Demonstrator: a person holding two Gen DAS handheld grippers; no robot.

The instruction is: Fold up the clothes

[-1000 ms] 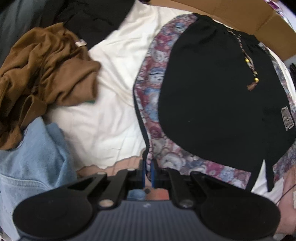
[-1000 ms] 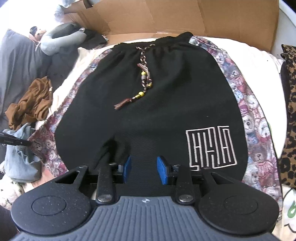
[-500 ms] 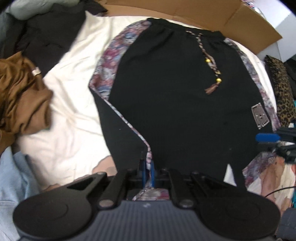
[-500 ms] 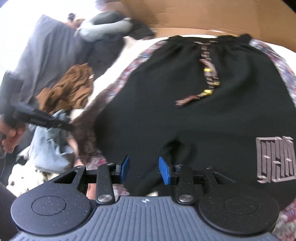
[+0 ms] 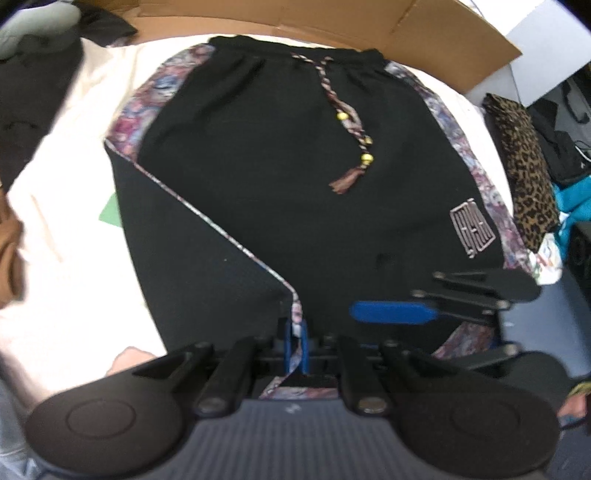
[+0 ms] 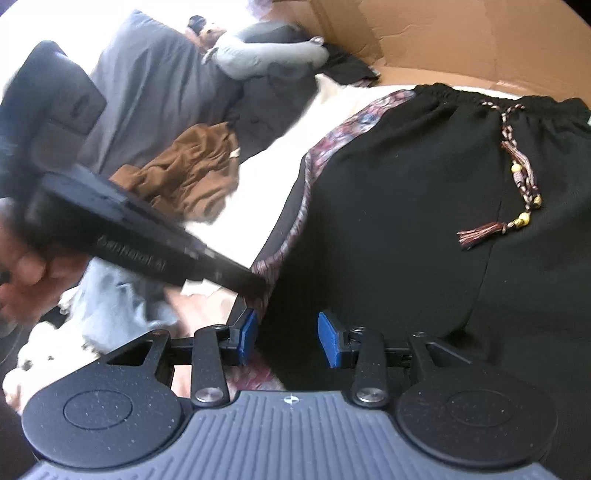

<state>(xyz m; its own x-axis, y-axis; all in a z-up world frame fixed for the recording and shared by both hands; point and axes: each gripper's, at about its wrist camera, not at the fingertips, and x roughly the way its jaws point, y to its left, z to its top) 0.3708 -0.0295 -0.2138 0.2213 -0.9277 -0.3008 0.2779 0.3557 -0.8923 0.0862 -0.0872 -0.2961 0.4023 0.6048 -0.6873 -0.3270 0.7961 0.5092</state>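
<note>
Left wrist view: black shorts (image 5: 295, 166) lie flat on the cream sheet (image 5: 74, 221), waistband at the far end by the cardboard (image 5: 332, 26), long axis running straight away from the camera. Left gripper (image 5: 295, 343) is pinched tight on the near left hem, on the bear-print side stripe (image 5: 297, 314); the lifted corner is turned over so the black underside shows as a triangle, stripe edge running diagonally up-left from the jaws. Right gripper (image 5: 391, 312) sits just to the right, over the near hem, one blue pad side-on. Its gap isn't readable from this angle.

Right wrist view: right gripper (image 6: 286, 338) has its blue pads clearly apart, nothing clamped; black cloth of the shorts (image 6: 406, 203) lies under and between them, and I can't say for sure whether the left pad brushes the folded edge (motion blur there). Left gripper (image 6: 255, 282) comes in from the left, held by a hand (image 6: 22, 280), tip on the striped hem just above the right one's left pad. Drawstring tassel (image 6: 480, 232) is further up and right.

Key relation: the lifted corner is in the left gripper, and the rest of the garment stretches away and to the right of it, so the fold probably goes across toward the right stripe. Left is the working hand; right is free, near enough to pin or take the hem. Brown top (image 6: 192, 177) and blue denim (image 6: 122, 295) are off to the left, clear of the fold.
</note>
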